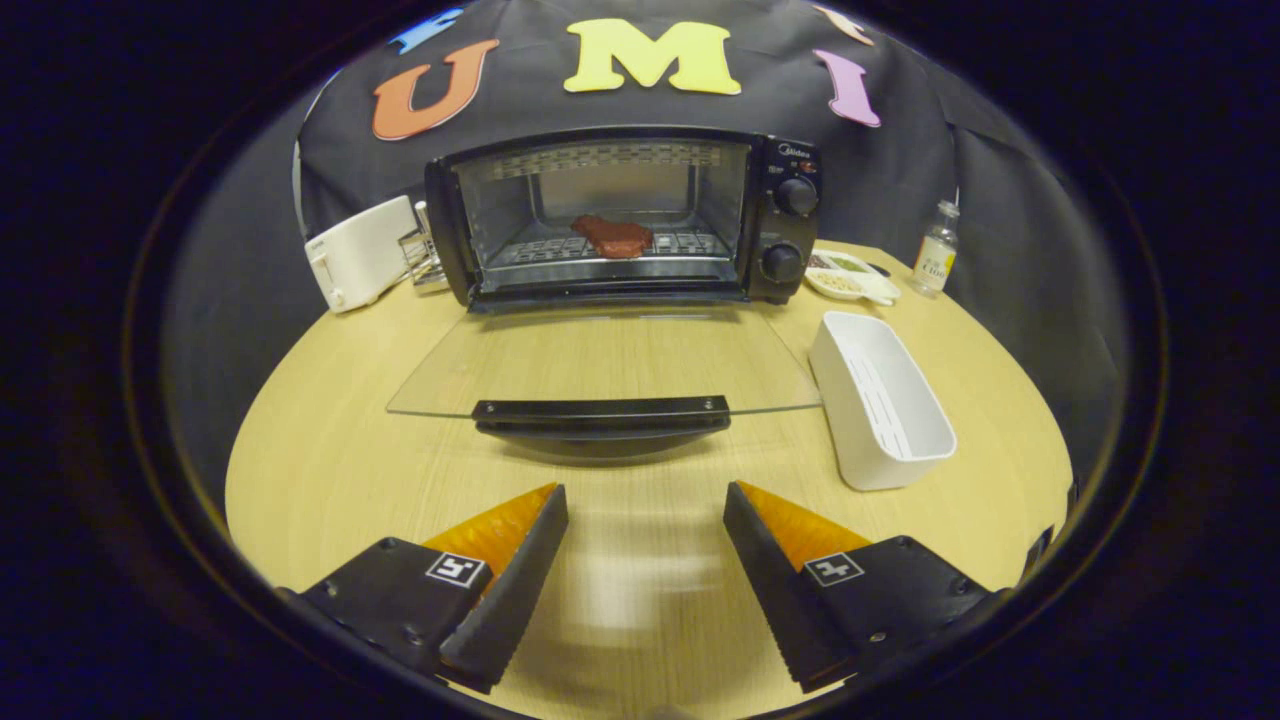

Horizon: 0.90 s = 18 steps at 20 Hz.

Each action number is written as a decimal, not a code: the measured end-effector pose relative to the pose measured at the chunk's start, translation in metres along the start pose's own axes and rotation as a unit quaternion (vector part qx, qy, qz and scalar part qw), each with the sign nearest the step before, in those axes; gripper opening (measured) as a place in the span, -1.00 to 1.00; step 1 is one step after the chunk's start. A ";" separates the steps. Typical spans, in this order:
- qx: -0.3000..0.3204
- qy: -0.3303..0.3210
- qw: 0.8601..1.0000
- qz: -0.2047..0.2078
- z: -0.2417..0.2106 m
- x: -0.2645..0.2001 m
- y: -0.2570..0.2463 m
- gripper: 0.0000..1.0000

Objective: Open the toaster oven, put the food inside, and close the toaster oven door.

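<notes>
Gripper [645, 500] at bottom centre of frame, fingers spread wide, nothing between them, hovering over bare wooden table [330, 440]. Just ahead of the fingertips, mid-frame: glass door [600, 360] of the toaster oven [625, 215], folded all the way down flat toward the camera, its black handle [602, 410] nearest the fingers but not touching them. Oven body sits upper centre against the booth wall, two knobs [790, 230] stacked on its right panel. Food [612, 236], a reddish-brown piece, lies on the wire rack [545, 248] inside the cavity, roughly mid-rack. White toaster [358, 252] left of the oven, a small metal item between them, too small to tell what. White rectangular bin [880, 400] on the right, just beside the door's right edge, looks empty. Small dish [850, 275] with bits of food right of the oven, and a small bottle [934, 250] beyond it, upper right.
</notes>
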<state>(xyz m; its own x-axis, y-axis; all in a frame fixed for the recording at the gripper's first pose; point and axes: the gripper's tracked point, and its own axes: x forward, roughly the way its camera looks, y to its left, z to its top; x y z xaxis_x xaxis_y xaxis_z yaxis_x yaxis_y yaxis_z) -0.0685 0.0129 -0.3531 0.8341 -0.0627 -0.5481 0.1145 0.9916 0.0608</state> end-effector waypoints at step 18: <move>-0.029 0.007 0.999 0.036 0.043 -0.005 -0.002 1.00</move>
<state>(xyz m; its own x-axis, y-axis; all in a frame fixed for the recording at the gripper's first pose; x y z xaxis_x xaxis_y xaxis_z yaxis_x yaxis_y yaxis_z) -0.0500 0.0060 -0.3144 0.8317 0.0101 -0.5552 0.0224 0.9984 0.0518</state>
